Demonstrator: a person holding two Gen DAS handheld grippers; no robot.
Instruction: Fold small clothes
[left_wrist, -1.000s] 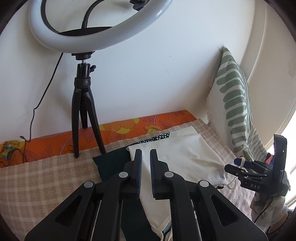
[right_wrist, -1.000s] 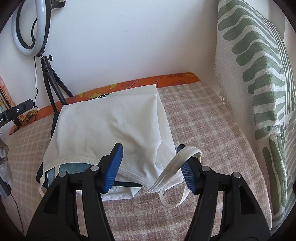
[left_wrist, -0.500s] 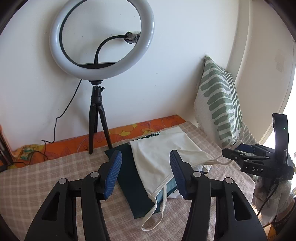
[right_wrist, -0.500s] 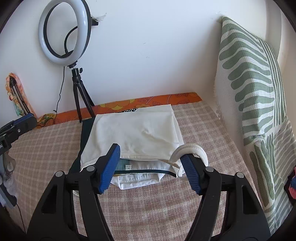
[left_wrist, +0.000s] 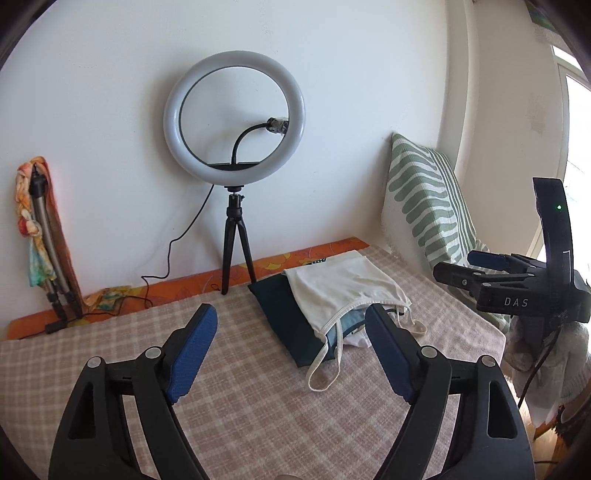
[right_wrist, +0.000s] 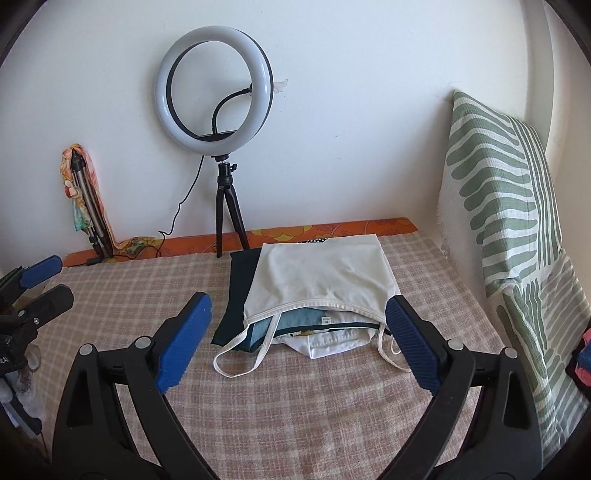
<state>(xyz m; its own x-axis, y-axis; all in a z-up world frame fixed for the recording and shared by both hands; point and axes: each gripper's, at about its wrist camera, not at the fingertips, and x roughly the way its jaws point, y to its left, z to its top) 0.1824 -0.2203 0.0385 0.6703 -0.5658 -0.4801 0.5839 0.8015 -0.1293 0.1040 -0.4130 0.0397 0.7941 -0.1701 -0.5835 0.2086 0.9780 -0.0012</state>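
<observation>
A folded white top with loose straps lies on top of a stack of folded clothes, with a dark teal piece under it, on the checked bed cover. The stack also shows in the left wrist view. My left gripper is open and empty, pulled back from the stack. My right gripper is open and empty, in front of the stack; it also shows in the left wrist view.
A ring light on a black tripod stands at the wall behind the stack. A green striped pillow leans at the right. A folded stand wrapped in cloth leans at the left wall. Cables run along the orange edge.
My left gripper opened and both grippers drew back and up from the stack. The white top now lies released on the pile.
</observation>
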